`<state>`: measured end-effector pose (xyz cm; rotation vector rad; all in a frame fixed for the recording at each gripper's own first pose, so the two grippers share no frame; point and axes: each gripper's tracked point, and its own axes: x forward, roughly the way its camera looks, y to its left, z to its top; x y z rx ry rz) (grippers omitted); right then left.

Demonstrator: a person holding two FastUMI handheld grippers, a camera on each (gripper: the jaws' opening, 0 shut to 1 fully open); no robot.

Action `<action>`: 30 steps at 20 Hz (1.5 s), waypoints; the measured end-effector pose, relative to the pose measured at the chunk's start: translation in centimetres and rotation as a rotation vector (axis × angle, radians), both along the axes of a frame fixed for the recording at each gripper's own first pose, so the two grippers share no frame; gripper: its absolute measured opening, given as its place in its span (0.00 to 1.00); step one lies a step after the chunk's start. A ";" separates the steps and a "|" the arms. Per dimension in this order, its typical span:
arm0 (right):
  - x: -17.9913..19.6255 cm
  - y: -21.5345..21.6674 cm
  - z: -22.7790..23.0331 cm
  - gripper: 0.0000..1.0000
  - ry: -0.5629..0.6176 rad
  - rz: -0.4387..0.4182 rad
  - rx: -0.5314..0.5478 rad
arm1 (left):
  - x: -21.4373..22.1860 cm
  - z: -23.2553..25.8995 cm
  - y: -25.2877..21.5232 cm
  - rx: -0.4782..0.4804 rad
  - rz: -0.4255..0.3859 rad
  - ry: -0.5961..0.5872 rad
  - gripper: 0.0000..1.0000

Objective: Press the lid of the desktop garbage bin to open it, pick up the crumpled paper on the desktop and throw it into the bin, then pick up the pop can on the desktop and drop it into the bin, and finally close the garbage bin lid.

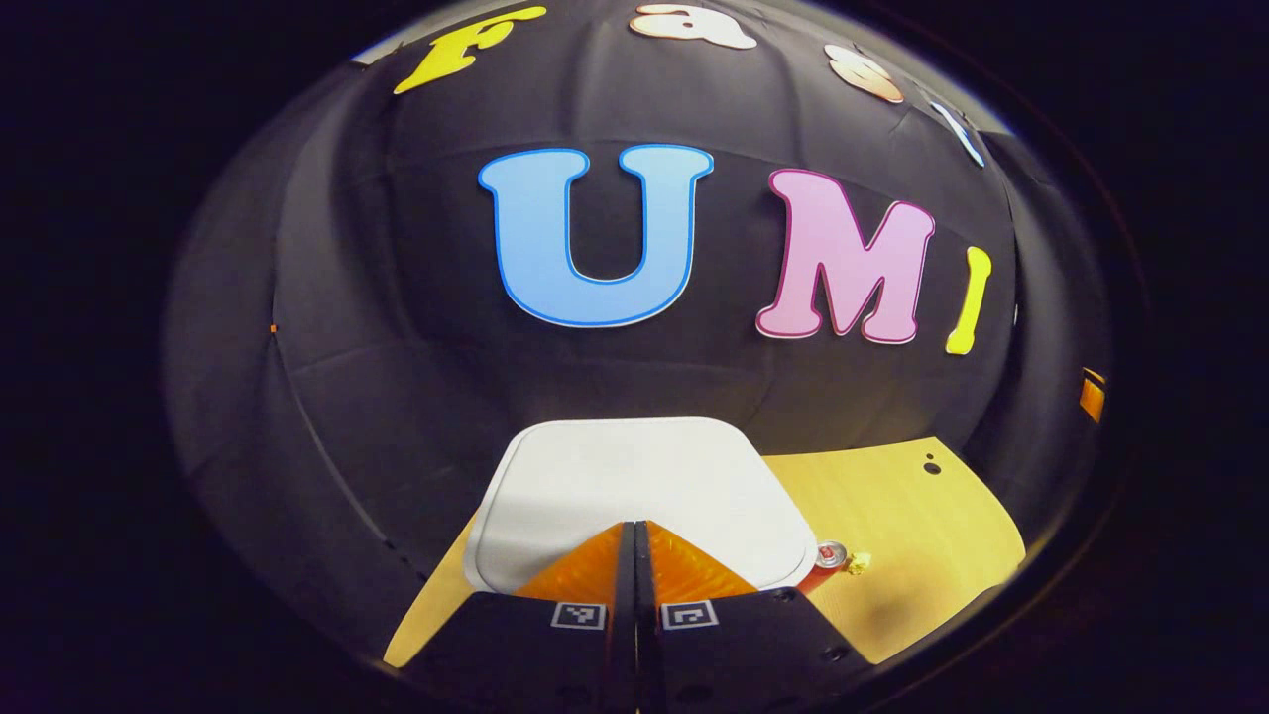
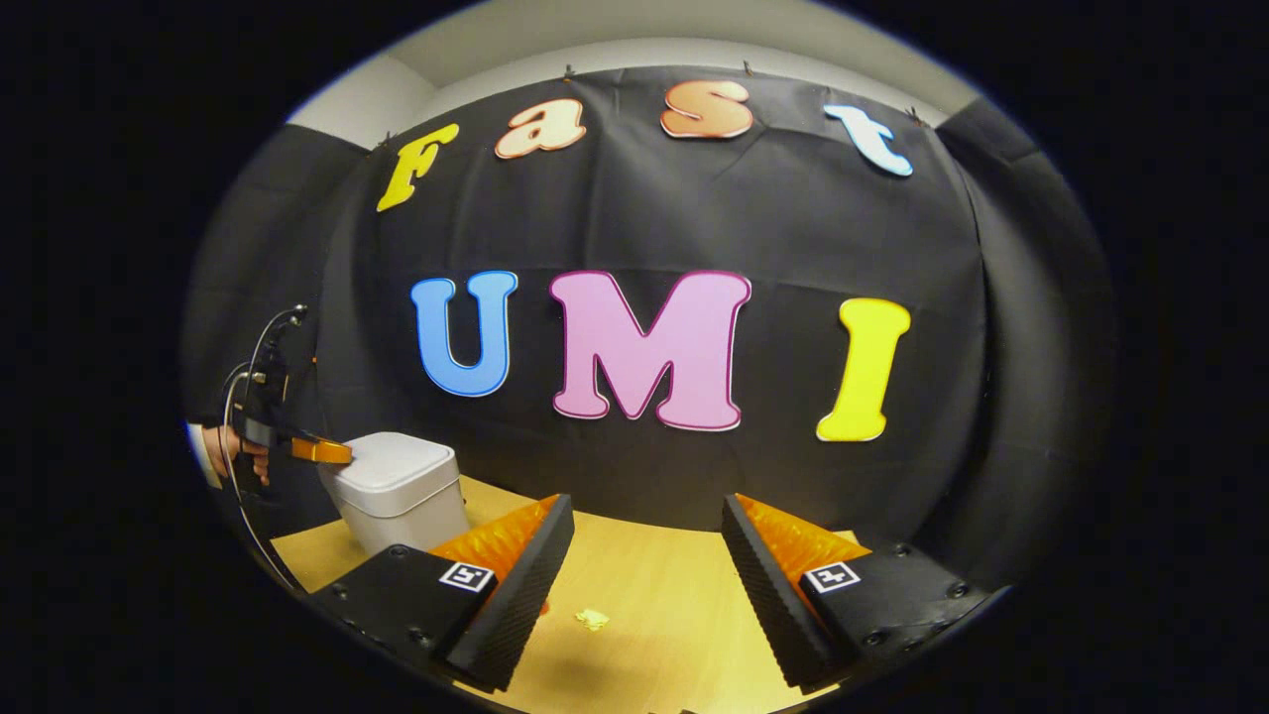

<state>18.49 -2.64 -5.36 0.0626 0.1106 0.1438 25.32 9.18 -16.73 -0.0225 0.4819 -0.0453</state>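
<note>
— Just ahead of the left claw [image 1: 634,531]?
— White bin lid [image 1: 634,486], down flat on the bin; claw's fingers pressed together, tips over the lid's near edge. Touching or hovering, cannot tell.
— Right of that claw?
— Pop can [image 1: 831,555] on the table [image 1: 922,535], crumpled paper [image 1: 859,562] just beside it.
— And the right claw [image 2: 646,555]?
— Fingers spread wide, gripping nothing; paper [image 2: 592,619] lying on the table below, between them. Bin [image 2: 397,491] off to the left, with the left claw [image 2: 322,451] at its lid.
</note>
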 end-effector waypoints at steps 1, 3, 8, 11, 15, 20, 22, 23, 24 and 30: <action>1.3 -0.3 -0.8 0.97 0.010 0.008 0.003 | -0.1 -0.1 -0.1 0.017 0.005 0.004 0.07; 3.8 -1.0 -2.3 0.97 0.018 0.029 -0.024 | -0.2 -0.2 -0.1 0.042 0.010 0.030 0.07; 7.1 -1.8 -5.3 0.98 0.067 0.045 -0.005 | -0.5 -0.3 0.2 -0.077 0.094 0.037 0.07; 7.7 -1.7 -6.3 0.98 0.096 0.029 0.012 | -0.3 0.8 0.3 -0.133 0.120 -0.031 0.06; 7.4 -0.9 -6.1 0.97 0.106 0.020 0.013 | -0.1 0.8 0.1 -0.041 0.071 -0.009 0.07; 6.3 0.3 -5.4 0.97 0.092 0.013 -0.020 | 0.6 2.8 -0.2 0.032 0.026 -0.053 0.07; 5.8 0.5 -4.6 0.97 0.065 0.005 -0.039 | 1.2 4.2 -0.3 0.040 0.008 -0.098 0.07; 5.6 0.9 -4.5 0.97 0.062 0.011 -0.047 | 1.5 4.9 -0.4 0.043 0.006 -0.118 0.08; 5.2 1.2 -4.7 0.98 0.064 0.019 -0.054 | 1.7 5.5 -0.2 0.042 0.007 -0.136 0.08; 3.7 2.4 -4.6 0.97 0.061 0.043 -0.082 | 3.4 10.9 -0.5 0.104 -0.035 -0.292 0.10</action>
